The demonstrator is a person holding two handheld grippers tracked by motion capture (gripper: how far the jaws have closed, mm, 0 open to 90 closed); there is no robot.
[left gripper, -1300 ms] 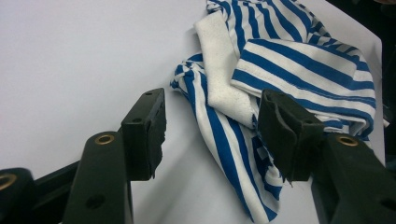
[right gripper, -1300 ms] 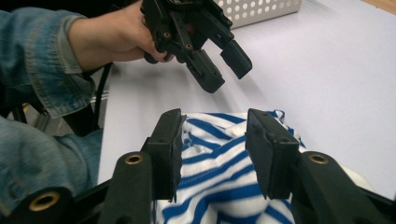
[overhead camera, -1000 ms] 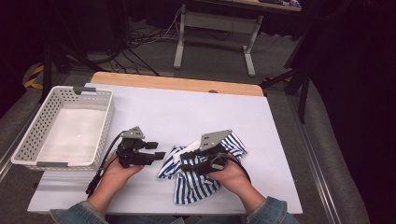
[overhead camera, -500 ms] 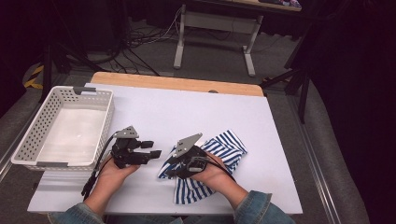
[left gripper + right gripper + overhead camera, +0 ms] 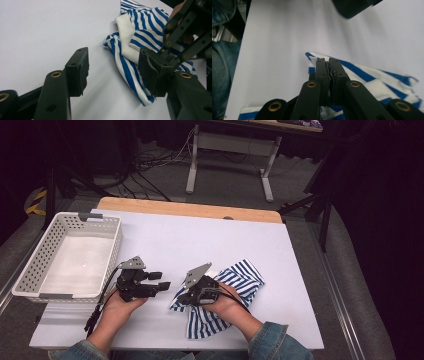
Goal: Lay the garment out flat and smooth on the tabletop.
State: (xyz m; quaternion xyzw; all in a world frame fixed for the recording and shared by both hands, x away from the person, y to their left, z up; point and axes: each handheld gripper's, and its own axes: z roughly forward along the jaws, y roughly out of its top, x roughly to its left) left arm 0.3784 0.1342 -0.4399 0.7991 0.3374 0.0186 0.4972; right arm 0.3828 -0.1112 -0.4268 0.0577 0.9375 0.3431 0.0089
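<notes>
High view: my right gripper (image 5: 181, 299) has just closed on cloth (image 5: 240, 280) | left gripper (image 5: 162, 281) open | cloth crumpled, basket (image 5: 30, 275) unfilled

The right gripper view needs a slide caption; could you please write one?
Right gripper shut on the striped cloth lying on the white table.
</notes>
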